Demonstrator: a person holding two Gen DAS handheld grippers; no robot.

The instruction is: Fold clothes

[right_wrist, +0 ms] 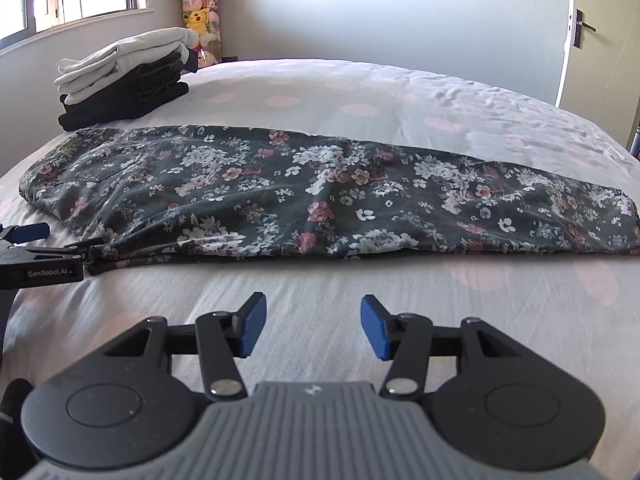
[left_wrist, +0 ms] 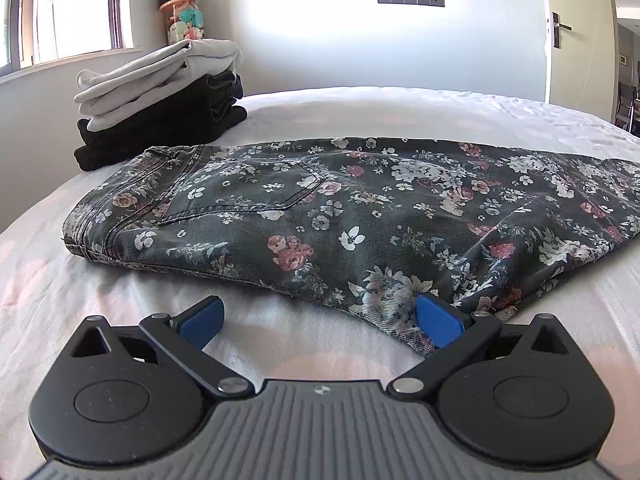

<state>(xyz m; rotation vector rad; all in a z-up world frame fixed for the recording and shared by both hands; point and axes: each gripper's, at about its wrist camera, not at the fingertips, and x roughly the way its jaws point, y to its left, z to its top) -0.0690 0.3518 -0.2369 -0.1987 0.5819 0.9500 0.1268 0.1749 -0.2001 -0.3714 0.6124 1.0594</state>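
Left tool (left_wrist: 318,322) low over the pale pink-dotted bed sheet (left_wrist: 280,340), level, jaws spread wide, its right blue pad (left_wrist: 438,320) touching the near edge of the dark floral-print denim trousers (left_wrist: 320,216). Right tool (right_wrist: 313,326) hovers short of them, jaws apart, empty. Trousers lie flat ahead, long axis crosswise, waistband left, leg ends right. Beyond, far left: a folded stack of grey and black clothes (left_wrist: 160,96).

The floral jeans (right_wrist: 320,192) span the bed (right_wrist: 360,92) crosswise; a folded clothes stack (right_wrist: 124,76) fills its far-left corner. Near edge and far-right sheet lie bare.
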